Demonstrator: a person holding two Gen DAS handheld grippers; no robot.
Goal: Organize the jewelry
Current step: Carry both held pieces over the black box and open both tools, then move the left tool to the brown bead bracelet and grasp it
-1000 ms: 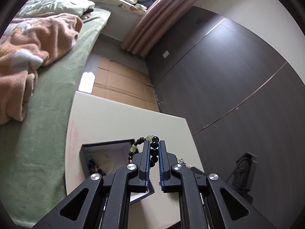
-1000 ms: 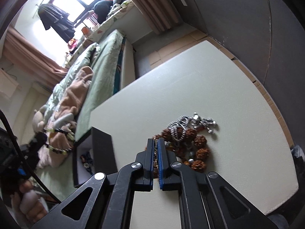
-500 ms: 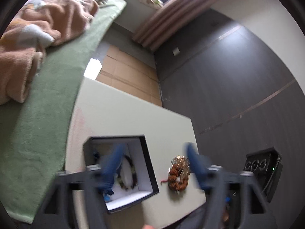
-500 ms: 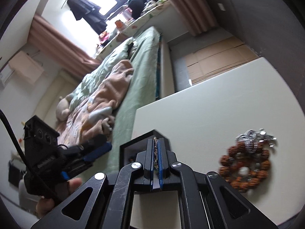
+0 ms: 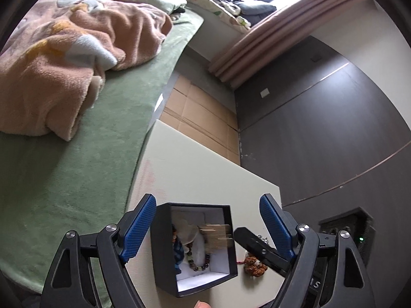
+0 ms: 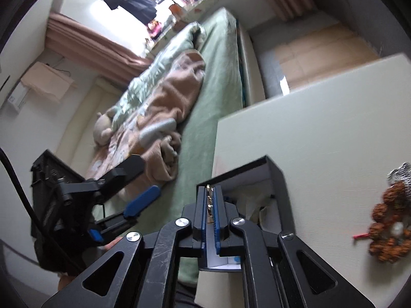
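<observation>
Over the black square gift box (image 5: 195, 249) on the cream table (image 5: 205, 179), my left gripper (image 5: 208, 223) gapes empty above a beaded bracelet (image 5: 197, 263). My right gripper (image 6: 211, 206) pinches a thin gold chain (image 6: 210, 200): light, limp, slippery, best held mid-length. Motion blur hides its dangling end.

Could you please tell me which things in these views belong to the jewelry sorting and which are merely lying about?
Part of the job:
- black box
- beaded bracelet lying inside it
- gold chain pinched in the right claw
- brown seed bracelet on the table
- silver piece beside it
- left claw, open above the box

Just lying about:
- pink blanket
- green bed cover
- curtain
</observation>
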